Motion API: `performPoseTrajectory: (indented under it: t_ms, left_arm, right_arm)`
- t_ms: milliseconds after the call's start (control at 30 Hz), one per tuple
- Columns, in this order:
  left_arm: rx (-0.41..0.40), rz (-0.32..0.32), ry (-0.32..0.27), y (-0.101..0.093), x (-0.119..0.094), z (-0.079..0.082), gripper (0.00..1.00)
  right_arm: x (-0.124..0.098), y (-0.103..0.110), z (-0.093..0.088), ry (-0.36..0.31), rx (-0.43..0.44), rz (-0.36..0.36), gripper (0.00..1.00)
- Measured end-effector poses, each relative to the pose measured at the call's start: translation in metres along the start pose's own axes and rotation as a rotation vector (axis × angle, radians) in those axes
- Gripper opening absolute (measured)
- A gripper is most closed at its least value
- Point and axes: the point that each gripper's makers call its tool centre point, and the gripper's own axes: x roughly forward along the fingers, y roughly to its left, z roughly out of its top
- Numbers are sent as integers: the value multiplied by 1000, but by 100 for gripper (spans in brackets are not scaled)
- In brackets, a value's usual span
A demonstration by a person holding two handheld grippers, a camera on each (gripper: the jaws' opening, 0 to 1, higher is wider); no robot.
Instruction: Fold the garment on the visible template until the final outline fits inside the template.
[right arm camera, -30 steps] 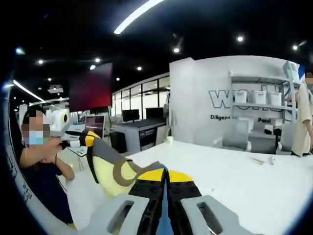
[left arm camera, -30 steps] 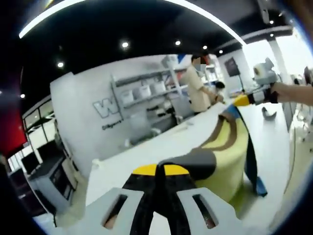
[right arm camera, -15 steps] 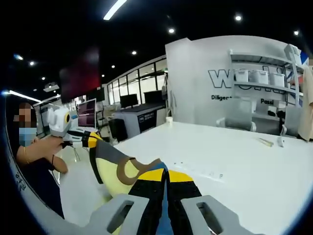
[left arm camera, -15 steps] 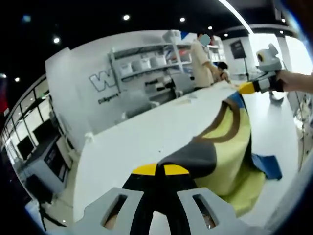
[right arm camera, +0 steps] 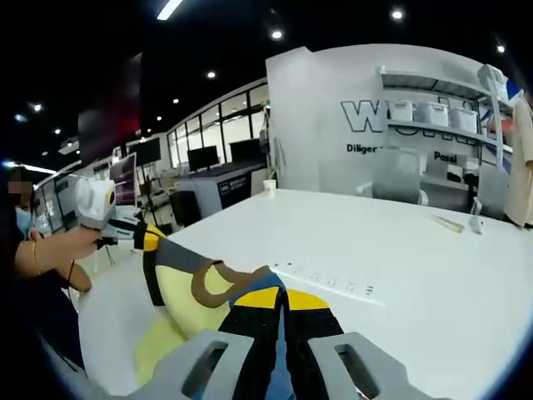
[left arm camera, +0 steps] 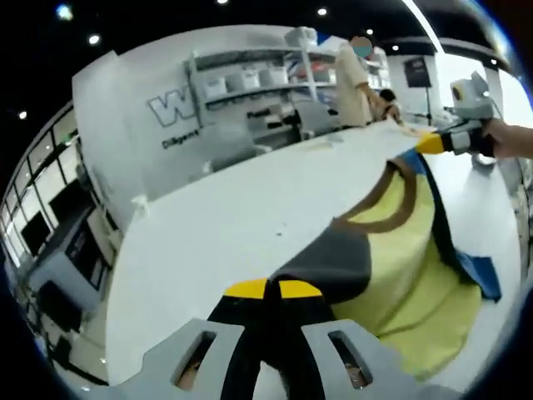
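Yellow garment (left arm camera: 400, 275) with brown and grey trim stretched above white table (left arm camera: 225, 225), left hand-held gripper (left arm camera: 268, 292) and right hand-held gripper (right arm camera: 281, 300) each clamped on an edge

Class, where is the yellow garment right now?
The yellow garment hangs stretched between the left gripper and right gripper, over the white table.

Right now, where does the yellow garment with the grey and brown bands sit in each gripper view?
Left gripper view: the yellow garment with grey and brown bands stretches from the left gripper at bottom centre up to the right gripper at upper right.
Right gripper view: it hangs at lower left, from the right gripper at bottom centre to the left gripper at far left.
Shared landmark: the white wall with large grey lettering.
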Motion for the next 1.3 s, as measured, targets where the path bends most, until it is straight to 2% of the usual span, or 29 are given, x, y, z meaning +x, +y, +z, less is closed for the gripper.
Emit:
performPoseTrajectory:
  t_ms: [133,267,400,500,600,700,800,933,1033,1100,1300]
  left_arm:
    - [-14,-6,12,8,14,-5,0]
    - [-17,-5,33,11,23,-12,1]
    - [20,51,20,21,25,-14,12]
    - [15,62,20,27,25,-16,22]
    - [9,64,31,30,22,-20,18]
    - [-2,80,45,33,16,-28,18]
    - [-15,79,68,30,10,-38,18]
    - [-73,105,146,25,-1,-69,18]
    - [-116,91,184,18,-6,-92,21]
    - [-116,81,201,8,-16,-99,23]
    - [-96,36,248,-10,-20,-119,24]
  right_arm:
    - [16,-8,2,0,11,-15,0]
    - [31,-19,-11,22,37,-35,0]
    - [36,-23,-21,51,36,-50,0]
    - [39,-22,-26,63,31,-52,0]
    - [38,-25,-27,67,31,-53,0]
    - [35,-24,-29,71,31,-60,12]
    - [28,-25,-32,78,36,-56,9]
    - [10,-21,-42,87,41,-57,11]
    - [-4,-17,-49,93,53,-60,11]
    - [-11,-15,-53,96,50,-61,10]
    - [-37,-1,-67,98,8,-59,11]
